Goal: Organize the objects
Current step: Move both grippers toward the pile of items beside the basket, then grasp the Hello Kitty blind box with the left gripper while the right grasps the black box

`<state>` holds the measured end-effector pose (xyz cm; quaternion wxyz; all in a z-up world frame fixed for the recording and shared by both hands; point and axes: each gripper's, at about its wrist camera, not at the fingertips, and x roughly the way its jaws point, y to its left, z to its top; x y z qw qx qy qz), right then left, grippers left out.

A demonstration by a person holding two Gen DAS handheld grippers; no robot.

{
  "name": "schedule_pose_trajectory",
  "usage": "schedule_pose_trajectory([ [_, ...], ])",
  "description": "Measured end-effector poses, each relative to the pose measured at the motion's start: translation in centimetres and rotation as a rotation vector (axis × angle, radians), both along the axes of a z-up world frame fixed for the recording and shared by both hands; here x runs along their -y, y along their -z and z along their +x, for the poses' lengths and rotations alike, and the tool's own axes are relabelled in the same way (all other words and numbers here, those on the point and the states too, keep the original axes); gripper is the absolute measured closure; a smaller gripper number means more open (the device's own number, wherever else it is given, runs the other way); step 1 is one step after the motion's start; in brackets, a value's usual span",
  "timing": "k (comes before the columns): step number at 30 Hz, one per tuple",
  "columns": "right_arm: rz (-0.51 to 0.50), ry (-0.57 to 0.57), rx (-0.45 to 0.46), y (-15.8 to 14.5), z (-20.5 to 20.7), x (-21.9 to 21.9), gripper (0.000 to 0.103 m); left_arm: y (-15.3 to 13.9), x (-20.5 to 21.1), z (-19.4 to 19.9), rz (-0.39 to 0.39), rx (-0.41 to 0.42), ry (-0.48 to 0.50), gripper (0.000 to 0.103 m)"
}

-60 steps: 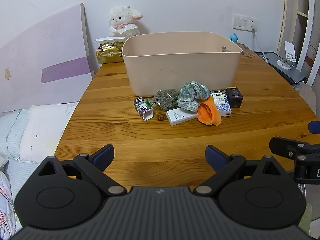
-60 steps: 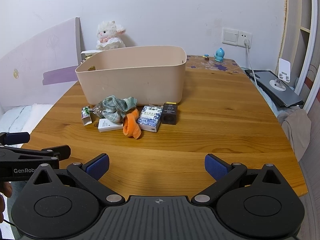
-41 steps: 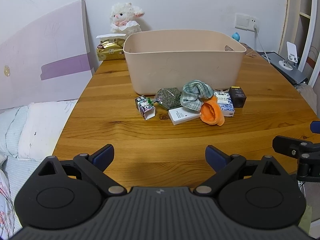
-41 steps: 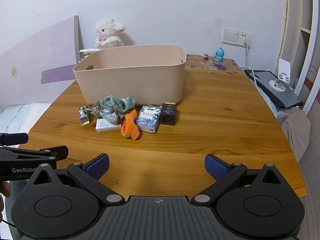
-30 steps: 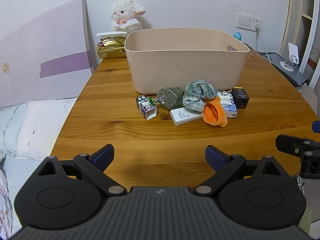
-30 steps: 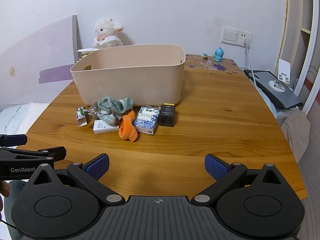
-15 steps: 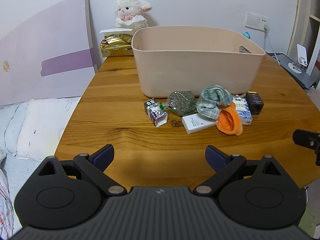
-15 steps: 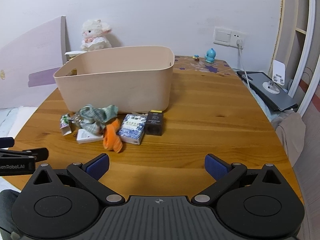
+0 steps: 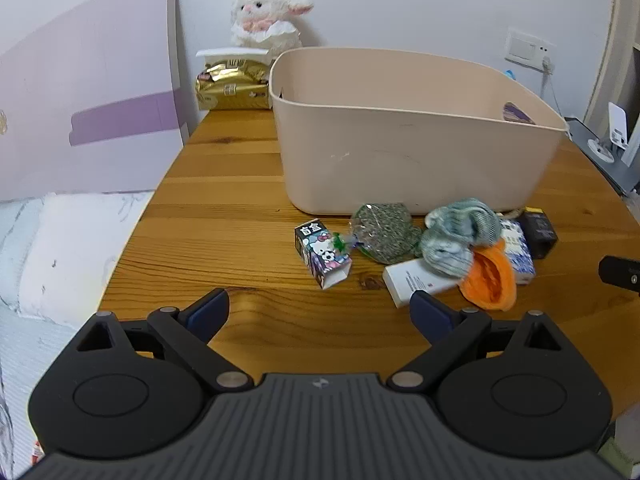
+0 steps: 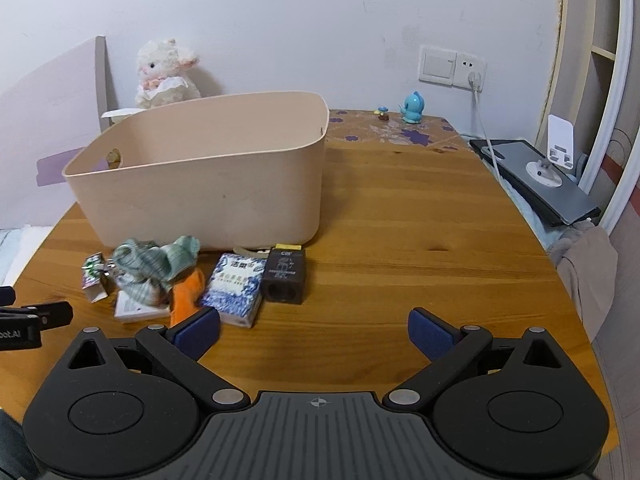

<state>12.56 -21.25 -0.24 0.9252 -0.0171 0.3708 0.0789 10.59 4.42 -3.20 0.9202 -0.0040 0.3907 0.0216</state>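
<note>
Small clutter sits mid-frame on the counter (image 9: 240,184) before the beige bin (image 9: 416,160): stiff light cartoon carton (image 9: 322,254) and black box (image 10: 285,275), best pinched across flat sides; limp checked cloth (image 9: 460,232). Left gripper (image 9: 319,311) and right gripper (image 10: 314,331) hover spread, empty.

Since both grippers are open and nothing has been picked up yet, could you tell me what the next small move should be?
Probably ease the right gripper forward and down onto the black box. It lies nearest ahead of that gripper, apart from the cloth pile, with free sides for the fingers. The beige bin right behind it looks like the natural destination.
</note>
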Motion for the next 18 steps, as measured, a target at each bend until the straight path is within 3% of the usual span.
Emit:
schedule_pose_trajectory([
  [18, -0.016, -0.047, -0.074, 3.9, 7.9, -1.8, 0.016, 3.9, -1.6, 6.4, -0.015, -0.088, -0.035, 0.010],
])
